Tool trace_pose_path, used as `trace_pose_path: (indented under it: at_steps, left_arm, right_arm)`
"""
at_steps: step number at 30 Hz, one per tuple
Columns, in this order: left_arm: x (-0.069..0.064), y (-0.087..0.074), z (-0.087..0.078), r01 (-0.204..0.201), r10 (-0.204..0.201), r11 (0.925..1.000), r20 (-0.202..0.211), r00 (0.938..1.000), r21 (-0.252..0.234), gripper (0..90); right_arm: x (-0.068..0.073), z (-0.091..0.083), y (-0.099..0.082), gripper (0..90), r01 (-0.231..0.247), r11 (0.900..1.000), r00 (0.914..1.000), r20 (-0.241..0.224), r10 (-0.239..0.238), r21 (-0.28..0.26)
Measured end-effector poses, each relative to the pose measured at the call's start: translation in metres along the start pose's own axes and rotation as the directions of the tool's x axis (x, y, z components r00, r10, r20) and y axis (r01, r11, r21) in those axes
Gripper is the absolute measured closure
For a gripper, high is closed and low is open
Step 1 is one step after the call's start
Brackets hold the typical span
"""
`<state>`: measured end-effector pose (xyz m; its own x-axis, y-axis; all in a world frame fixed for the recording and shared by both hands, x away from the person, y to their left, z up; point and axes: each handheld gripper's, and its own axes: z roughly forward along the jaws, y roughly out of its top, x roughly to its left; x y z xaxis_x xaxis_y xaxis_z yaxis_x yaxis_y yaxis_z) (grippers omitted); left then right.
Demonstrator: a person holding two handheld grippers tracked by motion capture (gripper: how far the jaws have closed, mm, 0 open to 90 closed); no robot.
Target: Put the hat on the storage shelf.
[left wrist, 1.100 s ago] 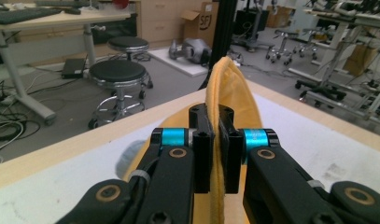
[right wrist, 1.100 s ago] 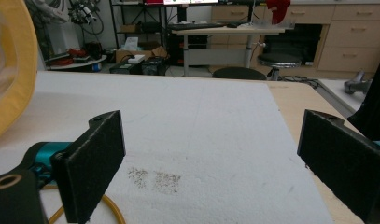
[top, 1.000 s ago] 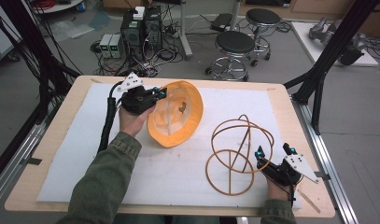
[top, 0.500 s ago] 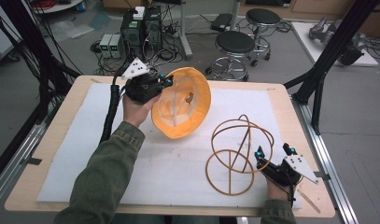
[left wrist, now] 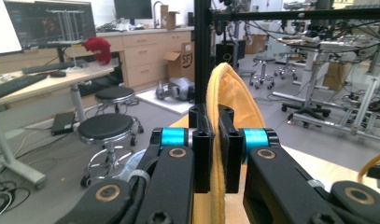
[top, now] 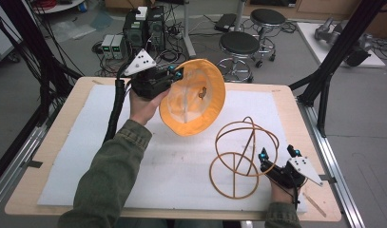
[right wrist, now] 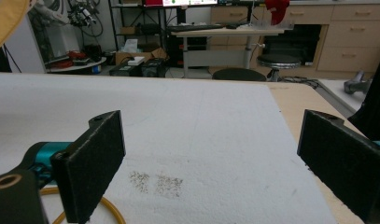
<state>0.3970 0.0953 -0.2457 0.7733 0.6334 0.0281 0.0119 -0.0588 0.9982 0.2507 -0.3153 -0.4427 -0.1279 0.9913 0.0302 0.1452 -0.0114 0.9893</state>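
Note:
An orange sun hat (top: 193, 97) hangs tilted in the air over the back of the table, its pale inside facing the camera. My left gripper (top: 174, 73) is shut on the hat's brim; in the left gripper view the brim (left wrist: 227, 88) is pinched edge-on between the two black pads of that gripper (left wrist: 214, 140). A round frame of thin tan hoops (top: 246, 142) stands on the white mat at the front right. My right gripper (top: 277, 154) rests just right of it, open, with nothing between the pads (right wrist: 211, 154). One hoop (right wrist: 108, 210) curves under the right gripper's left pad.
A white mat (top: 181, 175) covers most of the wooden table (top: 295, 114). Black frame posts (top: 324, 80) rise at the right edge and a cable bundle (top: 116, 109) trails along the left forearm. Two stools (top: 238, 45) and electronics boxes stand on the floor beyond.
The left hand has lifted the hat higher off the table and carried it a little to the right, tipping its opening more toward the camera. The right gripper has stayed put.

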Motion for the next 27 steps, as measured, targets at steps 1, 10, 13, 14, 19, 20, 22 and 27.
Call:
trace_pose_path:
  at_steps: [1,10,13,14,19,20,22,27]
  left_arm:
    - [-0.002,0.002,0.001,-0.005,0.005,1.0,0.003,1.0,-0.002,86.2]
    - [-0.02,0.025,0.011,-0.037,0.039,0.9979,0.025,0.9989,-0.052,86.2]
    - [-0.027,0.033,0.014,-0.044,0.047,0.9957,0.04,0.9981,-0.082,86.2]
    - [-0.03,0.036,0.015,-0.047,0.051,0.9946,0.045,0.9977,-0.093,86.2]
    - [-0.045,0.046,0.02,-0.055,0.066,0.9863,0.071,0.9953,-0.155,86.2]
    - [-0.047,0.048,0.02,-0.056,0.069,0.985,0.073,0.9949,-0.163,86.2]
    - [-0.054,0.051,0.023,-0.074,0.088,0.9823,0.076,0.9932,-0.172,86.2]
    - [-0.063,0.056,0.028,-0.065,0.085,0.9784,0.097,0.9916,-0.196,86.2]
  right_arm:
    - [0.0,0.0,0.0,6.5,-0.003,1.0,1.0,0.0,0.003,0.003]
    - [0.001,0.0,0.0,6.5,-0.008,1.0,1.0,0.001,0.008,0.001]
    - [0.0,0.0,0.0,6.5,-0.006,1.0,1.0,0.0,0.006,0.001]
    - [0.0,0.0,0.0,6.5,-0.003,1.0,1.0,0.0,0.003,0.001]
    - [0.0,0.0,0.0,6.5,-0.007,1.0,1.0,-0.002,0.007,0.001]
    - [0.0,0.0,0.0,6.5,-0.009,1.0,1.0,-0.002,0.009,0.0]
    - [0.0,0.0,0.0,6.5,-0.008,1.0,1.0,-0.001,0.008,0.0]
    - [0.0,0.0,0.0,6.5,-0.013,0.9999,0.9999,-0.002,0.013,-0.001]
